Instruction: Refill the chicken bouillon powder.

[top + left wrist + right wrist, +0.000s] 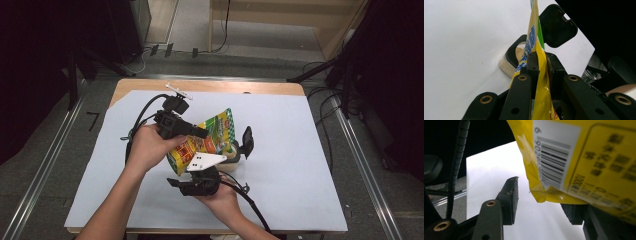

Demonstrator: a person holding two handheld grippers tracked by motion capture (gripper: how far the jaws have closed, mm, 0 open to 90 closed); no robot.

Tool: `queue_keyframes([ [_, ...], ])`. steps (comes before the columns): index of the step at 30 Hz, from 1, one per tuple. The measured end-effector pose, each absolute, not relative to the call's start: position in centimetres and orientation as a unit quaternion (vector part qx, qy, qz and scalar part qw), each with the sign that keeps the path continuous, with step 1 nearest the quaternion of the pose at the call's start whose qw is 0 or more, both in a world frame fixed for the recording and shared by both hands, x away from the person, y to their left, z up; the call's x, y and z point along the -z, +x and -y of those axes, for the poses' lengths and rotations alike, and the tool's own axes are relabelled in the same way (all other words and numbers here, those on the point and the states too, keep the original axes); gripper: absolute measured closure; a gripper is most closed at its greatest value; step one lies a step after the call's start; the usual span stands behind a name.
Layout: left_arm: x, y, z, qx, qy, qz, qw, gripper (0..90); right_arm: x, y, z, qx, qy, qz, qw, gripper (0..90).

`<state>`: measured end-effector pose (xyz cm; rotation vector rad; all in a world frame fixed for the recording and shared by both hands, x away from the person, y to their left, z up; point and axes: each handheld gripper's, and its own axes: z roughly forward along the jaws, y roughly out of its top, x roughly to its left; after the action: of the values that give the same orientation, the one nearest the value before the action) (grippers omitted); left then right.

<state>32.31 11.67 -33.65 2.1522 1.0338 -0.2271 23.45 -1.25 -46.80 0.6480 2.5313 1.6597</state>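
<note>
1. Left gripper [542, 62]: jaws nearly closed, clamped flat on a yellow and green snack pouch [541, 100], with one pad on each face of the foil.
2. Pouch held up off the tabletop [300, 150], edge-on in the left gripper view. Long axis in the high view runs on a slant from lower left, near the right hand, to upper right.
3. Right gripper [541, 197]: jaws about half open, gripping nothing. Barcode corner of the pouch hangs just above and between the pads. One pad stands clear to the side and the other sits under the foil; cannot tell whether that one touches.
4. Open container [509, 66] on the tabletop just past the left jaws, below the far stretch of the pouch. Pale beige granules [519, 52] visible inside, black hinged lid [556, 27] flipped up behind.
5. Deciding relation: container lies straight ahead of the left jaws along the pouch's long axis, while the sealed barcode end points back toward the right jaws. Right hand the nearer one to that lower corner, left hand the nearer one to the container.
6. Likely next step, as a judgement: close the right jaws on the hanging corner, then lift it so the far end dips over the container opening.
7. Risk: with only the mid-pouch pinch, foil free to swing or buckle, so the far end could drift off the container mouth toward the raised lid.
</note>
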Motion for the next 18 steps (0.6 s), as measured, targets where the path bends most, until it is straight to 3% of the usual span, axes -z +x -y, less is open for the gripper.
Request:
queue_keyframes([
  [18,35.0,32.7,-12.2,0.122,0.82,-0.409,0.383,82.2,47.8,23.4,2.1,-0.514,0.19,-0.835,0.036,52.9],
])
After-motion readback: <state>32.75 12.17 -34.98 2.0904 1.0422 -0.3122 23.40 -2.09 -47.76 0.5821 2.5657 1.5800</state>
